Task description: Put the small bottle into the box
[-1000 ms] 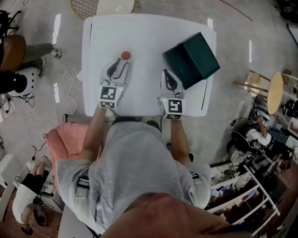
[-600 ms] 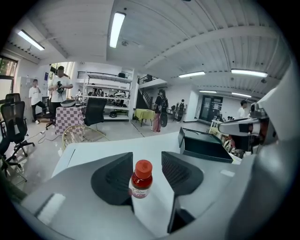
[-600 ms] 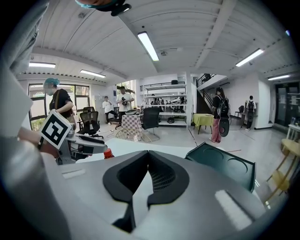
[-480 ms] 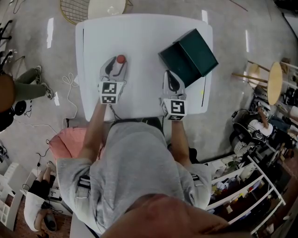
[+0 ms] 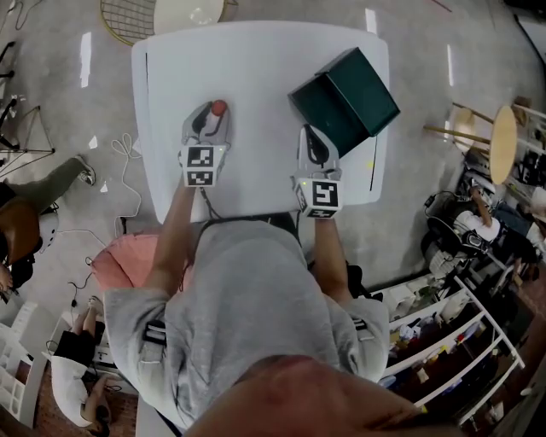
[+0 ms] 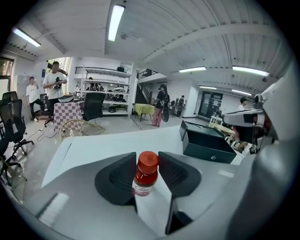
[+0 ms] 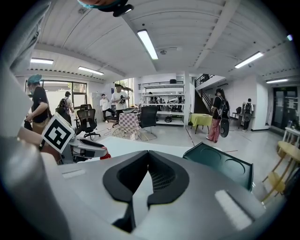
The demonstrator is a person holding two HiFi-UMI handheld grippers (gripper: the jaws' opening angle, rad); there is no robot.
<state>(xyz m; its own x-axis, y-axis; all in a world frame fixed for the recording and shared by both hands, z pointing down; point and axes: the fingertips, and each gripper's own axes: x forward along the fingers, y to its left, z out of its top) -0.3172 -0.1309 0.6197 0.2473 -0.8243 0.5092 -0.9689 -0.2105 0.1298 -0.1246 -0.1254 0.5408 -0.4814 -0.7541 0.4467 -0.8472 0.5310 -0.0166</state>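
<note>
Bright ceiling tube lights glare off the floor; the 2 gripper views warp at edges.

A white table stands on a glossy grey floor, with a wire chair at its far end and a wooden stool to one side. Strip lights cross the white ceiling. Metal shelves line the far wall.

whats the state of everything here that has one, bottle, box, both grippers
small bottle: upright on the table, red cap on, not yet in the box
box: open, lid tipped back
left gripper: jaws have just been closing, pads against the small bottle's sides
right gripper: jaws shut, nothing between them
</note>
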